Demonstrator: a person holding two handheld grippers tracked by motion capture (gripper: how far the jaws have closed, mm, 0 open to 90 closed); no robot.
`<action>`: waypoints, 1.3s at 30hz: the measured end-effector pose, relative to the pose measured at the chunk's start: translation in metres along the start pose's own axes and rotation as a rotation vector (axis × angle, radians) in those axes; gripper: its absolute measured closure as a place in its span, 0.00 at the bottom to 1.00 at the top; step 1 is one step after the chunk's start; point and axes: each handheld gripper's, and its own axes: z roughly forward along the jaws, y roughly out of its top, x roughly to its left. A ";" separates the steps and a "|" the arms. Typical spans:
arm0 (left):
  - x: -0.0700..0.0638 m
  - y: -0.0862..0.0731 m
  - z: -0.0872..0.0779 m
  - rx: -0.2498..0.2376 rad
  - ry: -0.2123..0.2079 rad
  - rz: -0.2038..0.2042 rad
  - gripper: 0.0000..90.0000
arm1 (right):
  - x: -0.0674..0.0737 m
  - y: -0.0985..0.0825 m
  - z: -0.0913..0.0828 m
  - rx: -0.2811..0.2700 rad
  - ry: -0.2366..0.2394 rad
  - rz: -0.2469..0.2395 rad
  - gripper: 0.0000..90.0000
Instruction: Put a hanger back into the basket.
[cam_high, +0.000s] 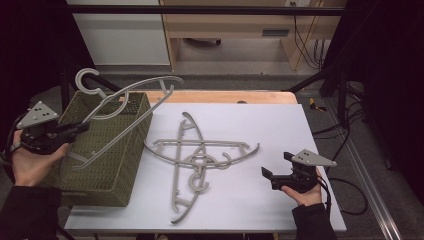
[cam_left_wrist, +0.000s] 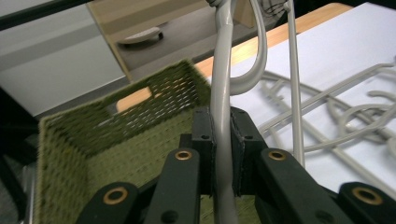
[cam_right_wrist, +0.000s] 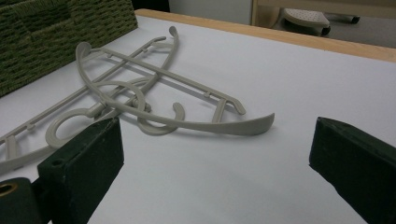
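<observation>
Grey plastic hanger (cam_high: 122, 107) sits clamped by its bar in the left gripper (cam_high: 80, 128), held tilted over the green woven basket (cam_high: 107, 185), apparently for dropping in. Right gripper (cam_high: 272, 174) rests with jaws apart beside two crossed hangers (cam_high: 197, 157) on the white table (cam_high: 280, 125), likely awaiting its turn.

Colours and patterns, table set

Hangers (cam_high: 200, 150) pale grey-beige, plain; basket (cam_high: 112, 150) olive green, woven mesh; table sheet (cam_high: 270, 130) plain white, wood-toned edge; gripper jaws black.

Grey plastic hanger (cam_high: 131, 97), tilted above green woven basket (cam_high: 107, 165)
</observation>
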 end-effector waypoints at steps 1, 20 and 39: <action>0.004 -0.003 -0.001 0.000 0.007 -0.007 0.91 | 0.000 0.000 0.000 0.001 0.000 0.004 0.04; 0.068 -0.054 0.000 0.089 0.091 -0.090 0.91 | -0.001 -0.002 0.003 0.016 -0.004 0.006 0.04; 0.080 -0.069 0.015 0.171 0.116 -0.080 0.91 | -0.001 -0.003 0.005 0.028 -0.001 0.005 0.04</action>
